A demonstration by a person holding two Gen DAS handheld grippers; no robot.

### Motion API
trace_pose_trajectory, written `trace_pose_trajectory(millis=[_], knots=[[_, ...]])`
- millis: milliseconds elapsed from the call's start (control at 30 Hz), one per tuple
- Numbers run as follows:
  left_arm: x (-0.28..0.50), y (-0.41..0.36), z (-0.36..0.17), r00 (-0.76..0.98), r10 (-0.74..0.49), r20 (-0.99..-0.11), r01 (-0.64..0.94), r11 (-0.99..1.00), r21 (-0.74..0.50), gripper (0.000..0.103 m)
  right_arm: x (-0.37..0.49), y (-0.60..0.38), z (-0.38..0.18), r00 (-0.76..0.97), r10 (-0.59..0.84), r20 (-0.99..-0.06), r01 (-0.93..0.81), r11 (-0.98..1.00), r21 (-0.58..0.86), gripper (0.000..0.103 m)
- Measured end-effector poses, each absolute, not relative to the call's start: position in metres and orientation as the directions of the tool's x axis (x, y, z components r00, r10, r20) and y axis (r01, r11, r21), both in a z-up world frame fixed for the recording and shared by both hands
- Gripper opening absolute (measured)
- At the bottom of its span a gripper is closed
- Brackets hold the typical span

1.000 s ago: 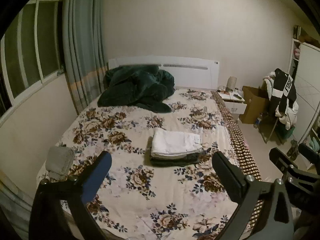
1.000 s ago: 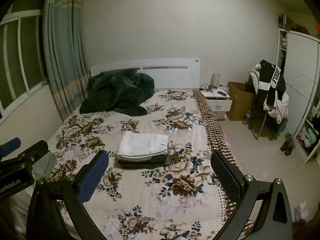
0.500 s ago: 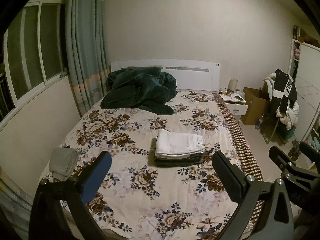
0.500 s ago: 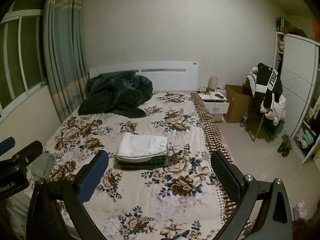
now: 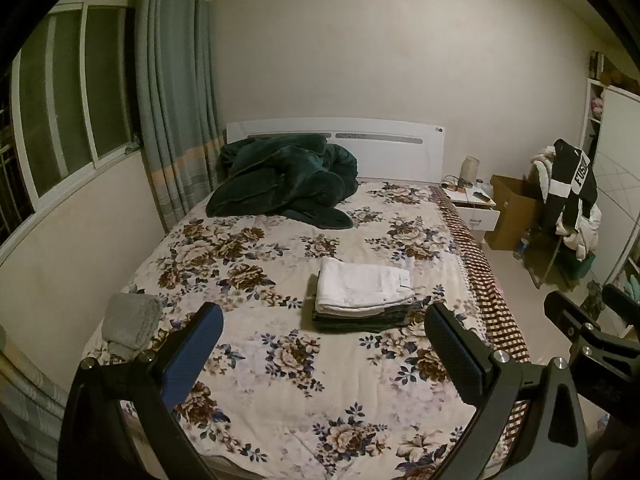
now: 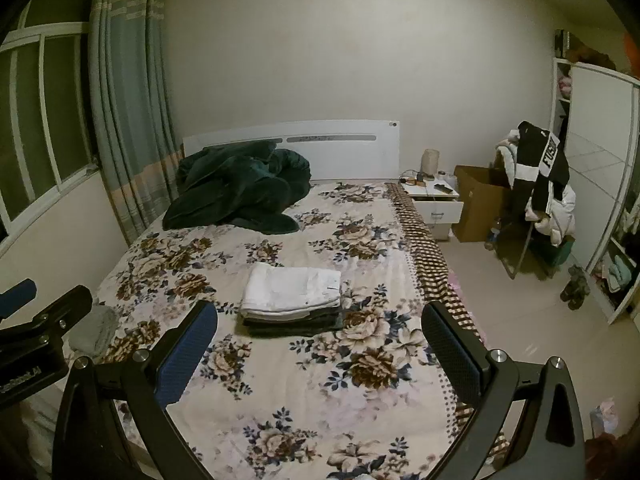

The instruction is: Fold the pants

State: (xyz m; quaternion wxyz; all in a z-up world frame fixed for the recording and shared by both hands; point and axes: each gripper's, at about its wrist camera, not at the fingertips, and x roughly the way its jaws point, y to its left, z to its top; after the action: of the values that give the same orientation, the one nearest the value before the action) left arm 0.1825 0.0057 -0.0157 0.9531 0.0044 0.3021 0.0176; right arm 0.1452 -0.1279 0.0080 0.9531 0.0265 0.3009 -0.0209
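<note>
A stack of folded pants, white pair (image 5: 362, 286) on top of darker pairs (image 5: 360, 318), lies in the middle of the floral bed (image 5: 280, 400). It shows in the right wrist view too (image 6: 292, 290). My left gripper (image 5: 320, 344) is open and empty, held above the foot of the bed, well short of the stack. My right gripper (image 6: 318, 344) is open and empty at a similar distance. Each gripper shows at the edge of the other's view: the right one (image 5: 588, 332), the left one (image 6: 36, 320).
A dark green blanket (image 5: 284, 182) is heaped by the headboard. A grey folded cloth (image 5: 130, 318) lies at the bed's left edge. A nightstand (image 6: 436, 204), a cardboard box (image 6: 478, 208) and a clothes-laden chair (image 6: 540, 192) stand right of the bed. Curtain and window are on the left.
Both grippers have lifted and drawn back slightly, so the bed and stack sit lower and farther in view. Both stay open and empty. The stack has not moved.
</note>
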Motion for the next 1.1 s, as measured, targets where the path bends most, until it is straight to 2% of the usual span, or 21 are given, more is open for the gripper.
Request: trace_pose_trajectory(millis=[1100], knots=[[0.1785, 0.0109, -0.0089, 0.817, 0.069, -0.573, -0.069, 0.997, 0.022, 0.103, 0.1528, -0.1297, 0.009, 0.816, 0.002, -0.579, 0.024, 0.999, 0.037, 0.103]])
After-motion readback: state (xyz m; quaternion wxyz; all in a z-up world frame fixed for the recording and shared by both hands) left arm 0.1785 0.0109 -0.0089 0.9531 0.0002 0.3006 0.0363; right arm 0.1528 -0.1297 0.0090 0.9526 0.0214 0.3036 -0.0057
